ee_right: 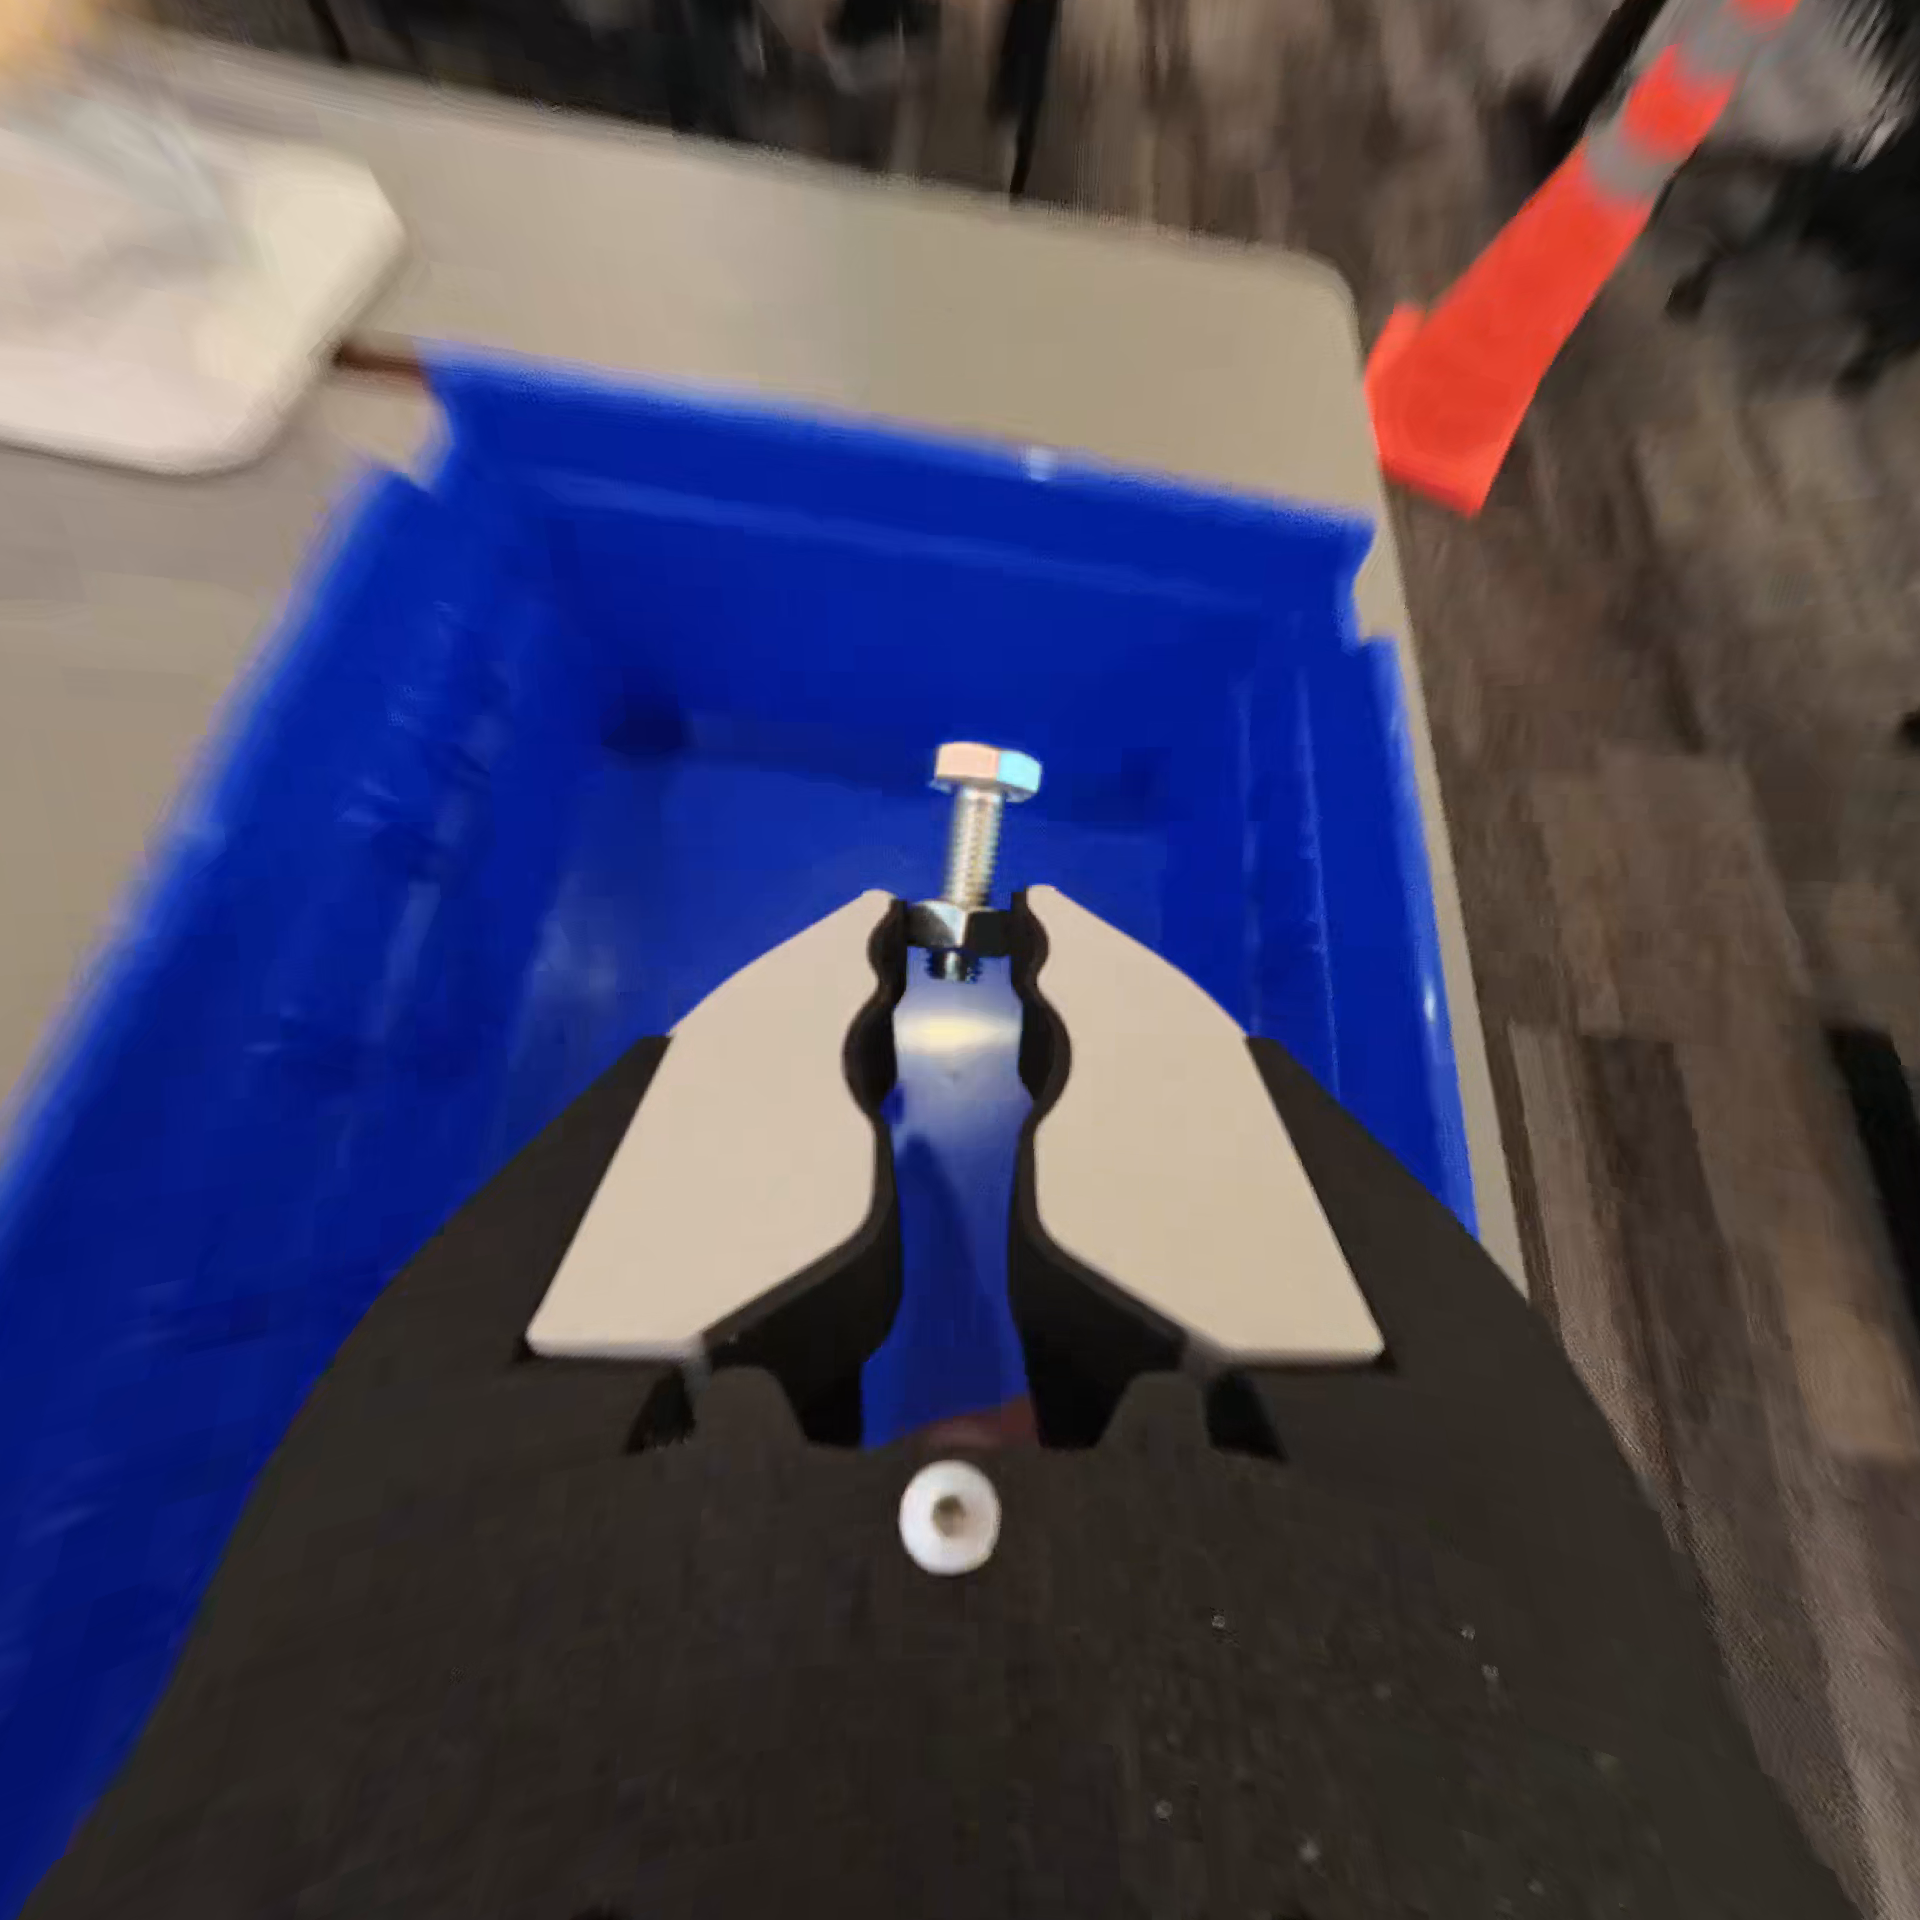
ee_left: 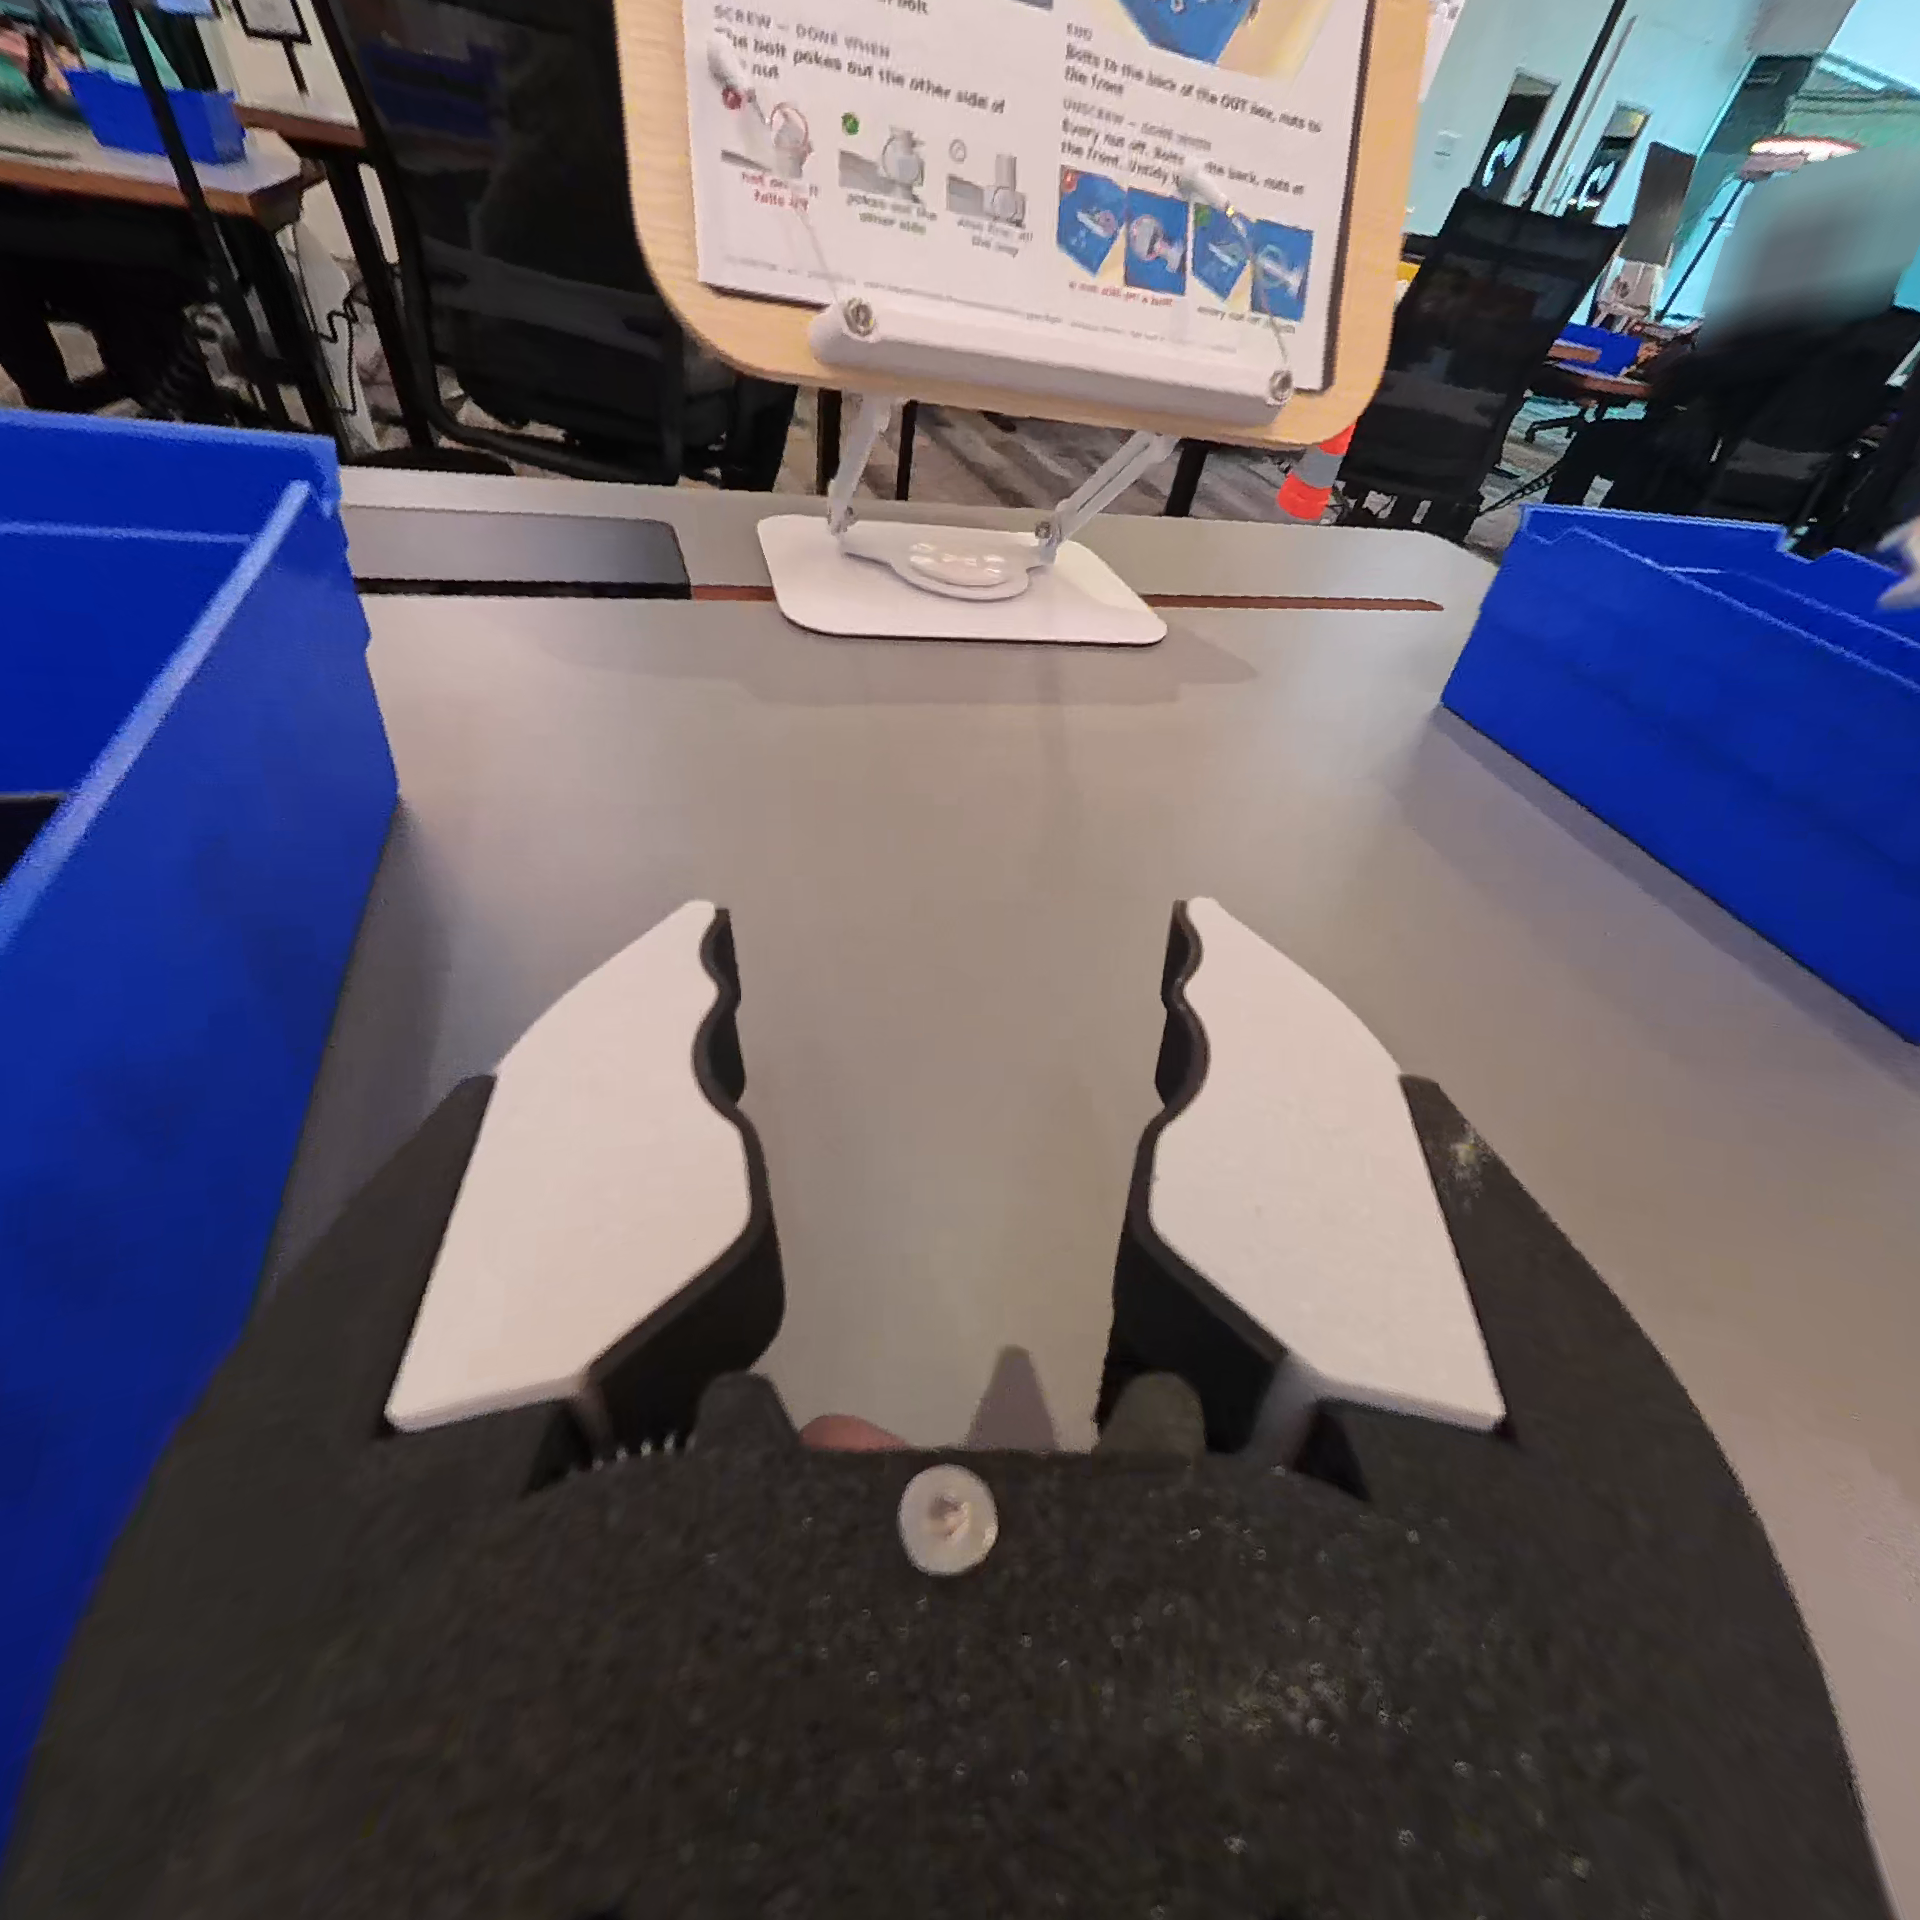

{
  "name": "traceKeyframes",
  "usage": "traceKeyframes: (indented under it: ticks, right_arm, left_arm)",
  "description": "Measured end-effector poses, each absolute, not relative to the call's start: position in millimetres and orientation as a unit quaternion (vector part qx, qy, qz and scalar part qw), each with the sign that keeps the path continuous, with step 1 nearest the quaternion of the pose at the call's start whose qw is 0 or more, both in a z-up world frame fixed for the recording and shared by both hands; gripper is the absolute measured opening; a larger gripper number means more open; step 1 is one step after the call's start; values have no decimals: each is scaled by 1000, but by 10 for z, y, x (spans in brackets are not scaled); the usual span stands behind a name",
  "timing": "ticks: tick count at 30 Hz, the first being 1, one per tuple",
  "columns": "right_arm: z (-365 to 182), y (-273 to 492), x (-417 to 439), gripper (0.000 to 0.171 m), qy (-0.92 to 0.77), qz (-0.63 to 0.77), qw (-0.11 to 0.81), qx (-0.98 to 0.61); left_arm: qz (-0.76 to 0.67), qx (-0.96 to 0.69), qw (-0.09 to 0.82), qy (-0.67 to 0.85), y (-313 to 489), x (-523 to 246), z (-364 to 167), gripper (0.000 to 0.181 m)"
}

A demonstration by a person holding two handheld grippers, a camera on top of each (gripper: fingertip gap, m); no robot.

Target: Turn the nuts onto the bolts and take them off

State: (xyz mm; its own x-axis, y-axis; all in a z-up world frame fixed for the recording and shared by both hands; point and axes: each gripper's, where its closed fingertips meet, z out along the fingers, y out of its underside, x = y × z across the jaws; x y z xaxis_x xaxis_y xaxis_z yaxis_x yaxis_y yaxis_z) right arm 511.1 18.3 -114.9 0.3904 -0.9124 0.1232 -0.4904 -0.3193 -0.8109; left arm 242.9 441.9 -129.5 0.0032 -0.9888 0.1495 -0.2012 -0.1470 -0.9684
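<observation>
Your right gripper is clamped on a nut already threaded onto its bolt, held over the blue bin (this pair looks assembled). Your left gripper hangs spread, empty, above the table.

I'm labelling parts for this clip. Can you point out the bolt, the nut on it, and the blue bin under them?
bolt [ee_right: 987,772]: right wrist view, hex head.
nut [ee_right: 964,925]: right wrist view, front face between the fingertips.
blue bin [ee_right: 883,540]: right wrist view, far wall.
</observation>
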Motion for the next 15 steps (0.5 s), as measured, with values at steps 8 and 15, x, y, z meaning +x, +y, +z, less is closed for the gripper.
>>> traceKeyframes:
  ticks: [8, 15]
  right_arm:
    - [-1954, -14, 5253, 19, 502, -215, 225, -807]
    - [-2141, -24, 5208, 20, 513, -192, 218, -808]
  left_arm:
    - [-477, -598, 383, 518, 4430, 2467, -1376, 76]
    - [-478, -597, 382, 519, 4425, 2467, -1375, 76]
